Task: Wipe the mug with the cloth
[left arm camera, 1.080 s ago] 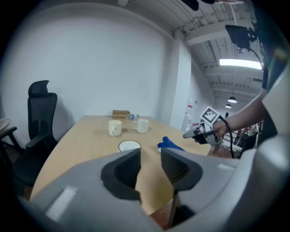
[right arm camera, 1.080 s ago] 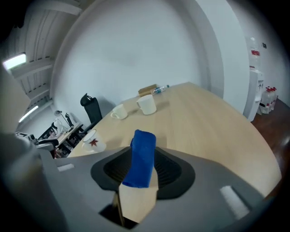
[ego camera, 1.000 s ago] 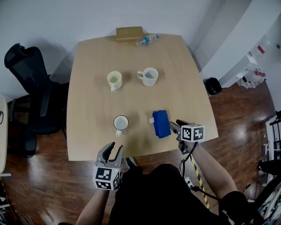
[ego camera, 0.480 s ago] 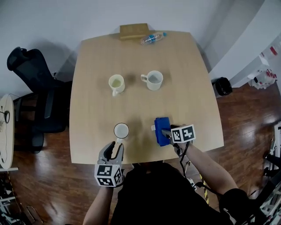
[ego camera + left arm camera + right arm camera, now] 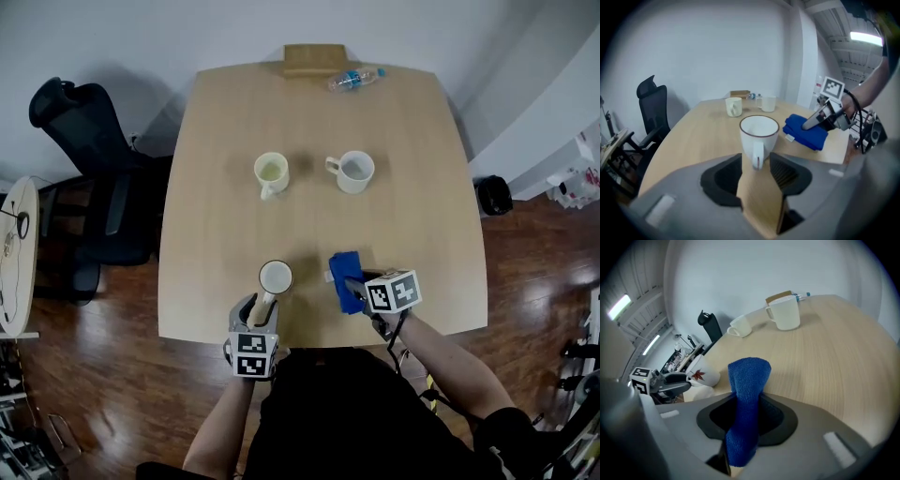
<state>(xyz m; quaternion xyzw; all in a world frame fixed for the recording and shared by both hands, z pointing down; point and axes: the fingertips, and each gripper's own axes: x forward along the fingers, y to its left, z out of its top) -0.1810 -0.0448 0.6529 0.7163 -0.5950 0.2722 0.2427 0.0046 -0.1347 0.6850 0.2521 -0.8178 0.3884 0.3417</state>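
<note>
We are working at the near edge of the wooden table (image 5: 216,187), where the white mug (image 5: 276,277) is standing upright and the blue cloth (image 5: 341,270) is lying just to its right. Our left gripper (image 5: 260,307) is reaching for the mug's handle (image 5: 757,158), which is sitting between the tips of jaws that have just been opening wide and are not pressing on it. Our right gripper (image 5: 351,283) is pinching a raised fold of the cloth, its jaws having just been closing onto it.

Black top (image 5: 328,412); grey left gripper (image 5: 264,305), right gripper (image 5: 347,283), black-and-white marker cubes (image 5: 392,292).
</note>
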